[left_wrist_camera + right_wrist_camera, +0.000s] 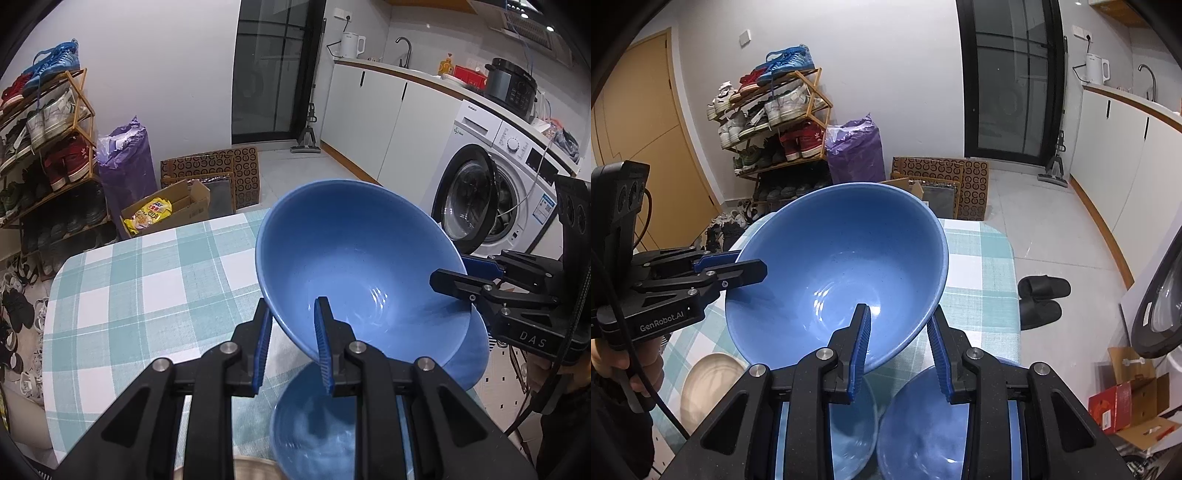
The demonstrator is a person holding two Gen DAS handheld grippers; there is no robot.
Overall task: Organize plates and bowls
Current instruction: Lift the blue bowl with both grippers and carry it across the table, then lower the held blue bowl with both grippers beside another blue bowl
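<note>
Both grippers pinch the big blue bowl (354,258): left gripper (293,347) at its six o'clock rim, right gripper (899,349) opposite. Uneven pull could tip it onto the smaller bowls (849,435) below.

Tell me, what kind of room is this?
Most likely a kitchen and laundry corner of a home, by the front door. A washing machine stands under a counter with a tap and a kettle, and a shoe rack full of shoes stands against the wall.
</note>
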